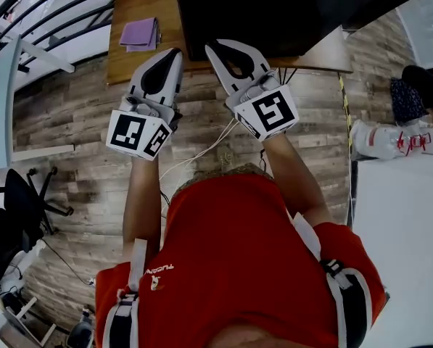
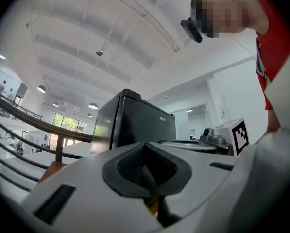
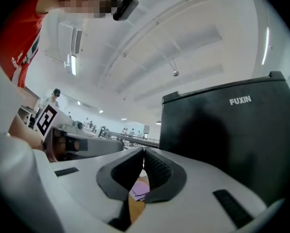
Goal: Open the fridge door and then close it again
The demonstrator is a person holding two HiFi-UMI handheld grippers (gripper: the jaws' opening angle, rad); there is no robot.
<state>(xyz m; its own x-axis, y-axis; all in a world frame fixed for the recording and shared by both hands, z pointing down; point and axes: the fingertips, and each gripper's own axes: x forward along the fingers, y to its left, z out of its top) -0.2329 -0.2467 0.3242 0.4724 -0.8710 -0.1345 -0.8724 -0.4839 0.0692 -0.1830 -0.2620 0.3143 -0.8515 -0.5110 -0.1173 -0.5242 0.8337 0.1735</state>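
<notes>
head view, nearest: person in a red shirt (image 1: 231,259), both forearms stretched forward over a wood-plank floor (image 1: 78,129).
left gripper: white two-jaw left gripper (image 1: 175,51) with a square-marker cube at its back; in the left gripper view its dark ribbed pads (image 2: 135,165) are pressed together with nothing between them.
right gripper: white two-jaw right gripper (image 1: 210,46), just beside the left and angled toward it; in the right gripper view its jaws meet at the tips and pinch nothing.
cable: thin white cable (image 1: 201,151) hanging below the grippers.
table: brown wooden table (image 1: 143,2) just beyond both tips.
cloth: folded purple cloth (image 1: 140,33) on the table's left part, apart from the fridge.
fridge: black box-shaped fridge (image 1: 274,9) standing on the table ahead of the grippers, white lettering on its front; neither gripper touches it.
</notes>
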